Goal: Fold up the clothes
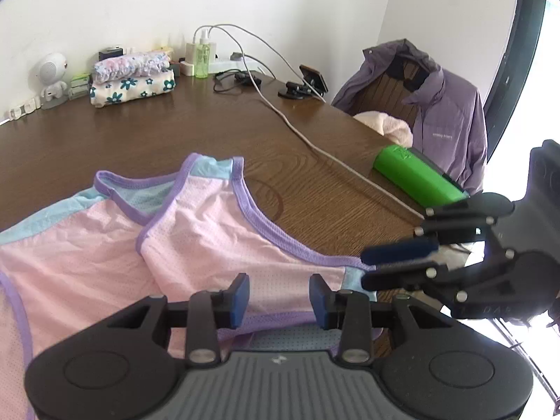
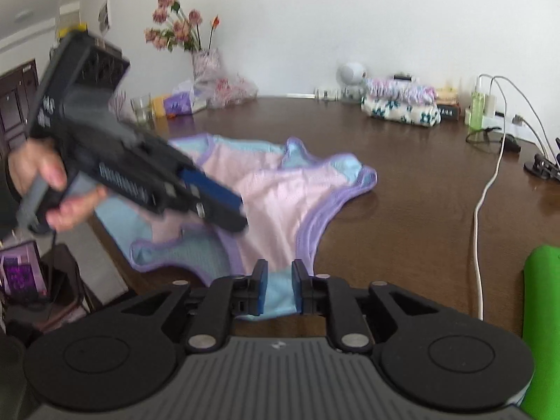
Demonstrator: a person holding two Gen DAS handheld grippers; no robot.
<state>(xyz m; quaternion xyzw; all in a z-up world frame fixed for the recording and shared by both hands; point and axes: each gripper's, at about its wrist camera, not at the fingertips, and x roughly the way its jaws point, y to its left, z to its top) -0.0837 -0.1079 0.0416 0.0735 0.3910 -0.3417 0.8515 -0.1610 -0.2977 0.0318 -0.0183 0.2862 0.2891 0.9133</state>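
Brown wooden table (image 1: 196, 129): pink vest (image 1: 210, 245) flat, straps pointing away, hem nearest; left gripper (image 1: 279, 295) part-open, empty over hem; right gripper (image 2: 280, 287) narrowly parted astride blue corner, grip unclear.

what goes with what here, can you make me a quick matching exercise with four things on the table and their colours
Things:
1. vest
2. roll
3. cable
4. folded cloth

Colours:
A. bright green
B. cream with dark teal flowers
C. pink with purple trim and light blue panels
D. pale grey-white

Pairs: 1-C, 2-A, 3-D, 4-B
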